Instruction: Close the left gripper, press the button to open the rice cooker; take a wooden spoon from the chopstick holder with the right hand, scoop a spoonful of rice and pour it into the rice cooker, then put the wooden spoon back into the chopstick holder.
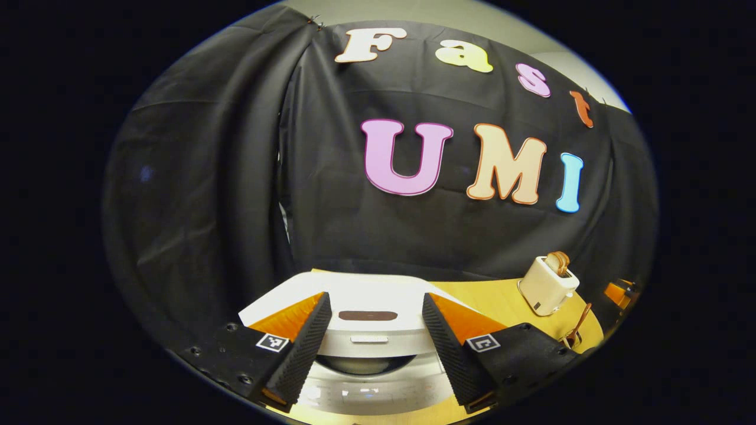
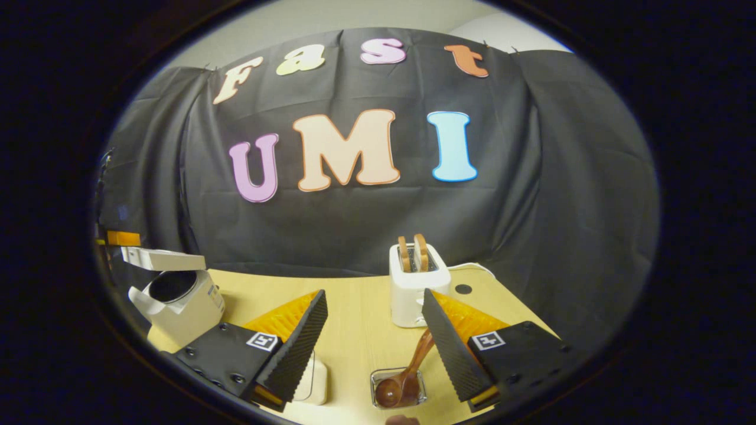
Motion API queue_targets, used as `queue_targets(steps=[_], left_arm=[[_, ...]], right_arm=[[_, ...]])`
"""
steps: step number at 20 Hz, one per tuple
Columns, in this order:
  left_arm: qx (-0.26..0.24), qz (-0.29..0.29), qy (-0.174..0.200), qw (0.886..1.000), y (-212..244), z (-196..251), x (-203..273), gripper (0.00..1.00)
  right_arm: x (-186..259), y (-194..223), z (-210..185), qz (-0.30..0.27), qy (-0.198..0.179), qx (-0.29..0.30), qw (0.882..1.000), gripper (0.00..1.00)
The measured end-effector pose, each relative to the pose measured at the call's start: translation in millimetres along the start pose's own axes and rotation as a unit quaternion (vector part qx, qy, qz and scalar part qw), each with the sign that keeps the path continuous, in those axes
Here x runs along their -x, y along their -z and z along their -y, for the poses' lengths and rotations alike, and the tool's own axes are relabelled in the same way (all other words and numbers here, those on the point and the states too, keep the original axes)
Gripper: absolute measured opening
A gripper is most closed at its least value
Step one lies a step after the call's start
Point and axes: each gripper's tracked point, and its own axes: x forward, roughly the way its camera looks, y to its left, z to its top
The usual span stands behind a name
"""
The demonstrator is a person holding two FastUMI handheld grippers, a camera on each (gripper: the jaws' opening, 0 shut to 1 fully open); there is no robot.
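No readable writing shows on the rice cooker (image 2: 177, 301), lid up at the counter's (image 2: 354, 330) left edge. The left claw (image 1: 375, 330) hangs released above it; the right claw (image 2: 373, 336) is released over the wooden spoon (image 2: 407, 378) in the chopstick holder (image 2: 398, 388), before the toaster (image 2: 416, 289).

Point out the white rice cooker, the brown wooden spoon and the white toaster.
White rice cooker (image 2: 183, 307), right gripper view, on its front wall.
Brown wooden spoon (image 2: 394, 388), right gripper view, on its bowl.
White toaster (image 2: 413, 295), right gripper view, on its front face.
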Motion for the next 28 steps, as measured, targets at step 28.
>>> queue_targets(steps=[28], left_arm=[[-0.026,-0.093,-0.029,0.995,105,-6,-5,0.95]], right_arm=[[-9,20,-32,-0.023,-0.028,0.027,0.999,0.99]])
